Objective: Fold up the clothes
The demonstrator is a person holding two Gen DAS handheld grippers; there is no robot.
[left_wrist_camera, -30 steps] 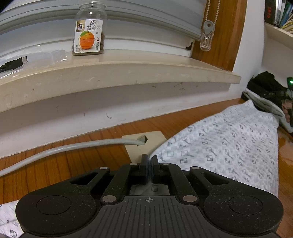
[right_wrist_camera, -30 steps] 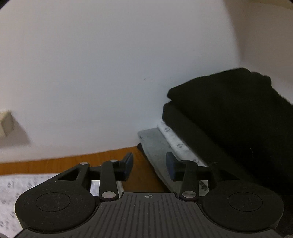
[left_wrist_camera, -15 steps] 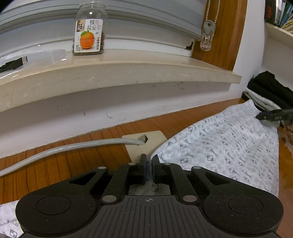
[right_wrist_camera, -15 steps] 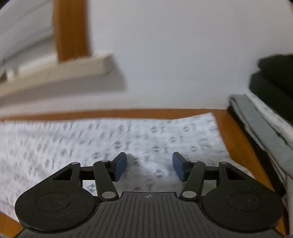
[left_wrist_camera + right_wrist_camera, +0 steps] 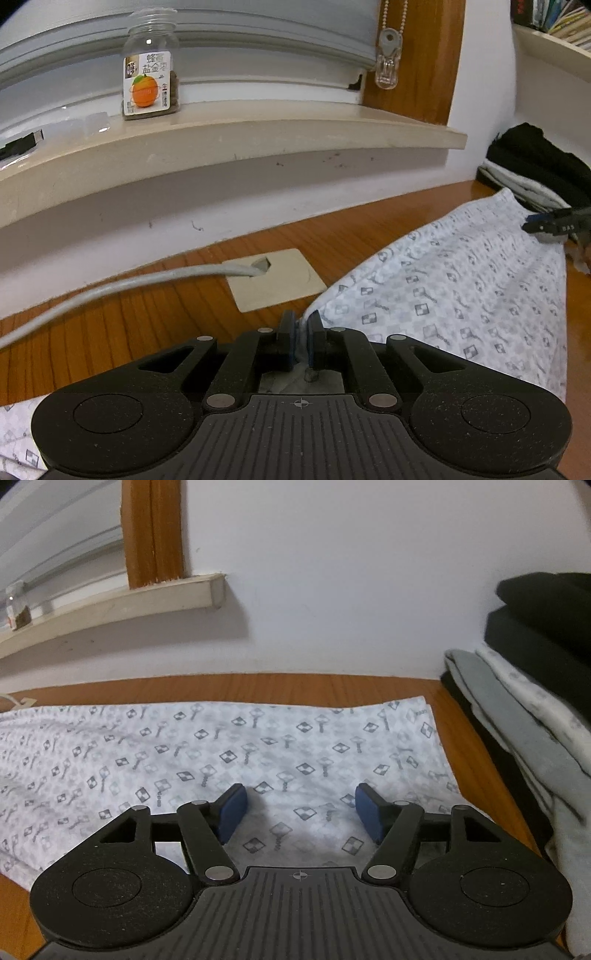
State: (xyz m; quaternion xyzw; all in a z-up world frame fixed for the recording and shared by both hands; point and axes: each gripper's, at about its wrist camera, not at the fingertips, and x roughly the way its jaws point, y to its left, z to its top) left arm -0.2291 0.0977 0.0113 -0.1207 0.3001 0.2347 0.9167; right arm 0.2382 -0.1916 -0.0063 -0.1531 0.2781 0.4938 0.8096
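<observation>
One patterned white garment (image 5: 454,291) lies spread flat on the wooden surface (image 5: 147,314), running from the near left of the scene toward the far right, where its hem ends just beside one stack of folded clothes (image 5: 535,709). That stack shows black pieces on top, white and grey layers below, and stands against the white wall at the right.

Left tongs (image 5: 302,338): together, clamped on a corner of the garment; a thin fold of cloth shows between the blue pads.

Right tongs (image 5: 299,810): apart and opening, held over the garment close to its right hem. Cloth lies beneath and between the pads, but the pads do not press on it. In the left wrist view the same tongs (image 5: 546,227) enter from the right edge above the hem.

Other items, one of each: a grey cable (image 5: 110,290) crossing the surface into a beige cover plate (image 5: 280,284), just beside the clamped corner; a clear jar with an orange label (image 5: 150,88) on the window ledge (image 5: 258,133); a black plug (image 5: 22,146) at the ledge's left end; a blind-cord pull (image 5: 386,70) hanging by the wooden frame.

Bare wood runs as a strip between the garment's far edge and the wall, and widens at the left around the cable. At the right, only a narrow band separates hem and stack.
</observation>
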